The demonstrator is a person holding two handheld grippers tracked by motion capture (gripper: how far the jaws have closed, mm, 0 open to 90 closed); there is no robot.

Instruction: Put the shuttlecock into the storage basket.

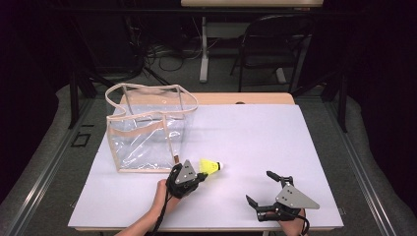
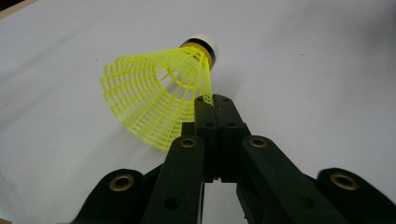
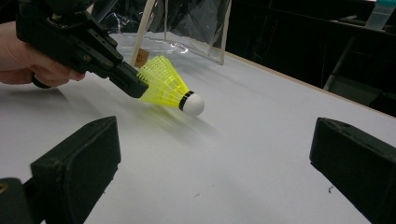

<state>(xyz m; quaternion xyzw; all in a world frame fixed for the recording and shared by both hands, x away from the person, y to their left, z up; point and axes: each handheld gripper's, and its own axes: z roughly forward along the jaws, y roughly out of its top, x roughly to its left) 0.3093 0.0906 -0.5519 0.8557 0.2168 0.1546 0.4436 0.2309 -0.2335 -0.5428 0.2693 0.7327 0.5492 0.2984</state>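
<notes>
A yellow mesh shuttlecock [image 1: 212, 166] with a white cork tip lies near the front middle of the white table. My left gripper [image 1: 197, 176] is shut on the rim of its skirt; in the left gripper view the black jaws meet on the mesh edge of the shuttlecock [image 2: 159, 98]. The right gripper view shows that same left gripper [image 3: 133, 86] pinching the skirt of the shuttlecock [image 3: 168, 86], its cork just above the table. My right gripper [image 1: 260, 188] rests open at the front right, well apart from the shuttlecock, with nothing between its jaws.
A clear plastic tote bag [image 1: 147, 130] with beige trim and handles stands open-topped at the table's [image 1: 275, 132] left, just behind my left gripper. A desk and a black chair [image 1: 273, 44] stand beyond the far edge.
</notes>
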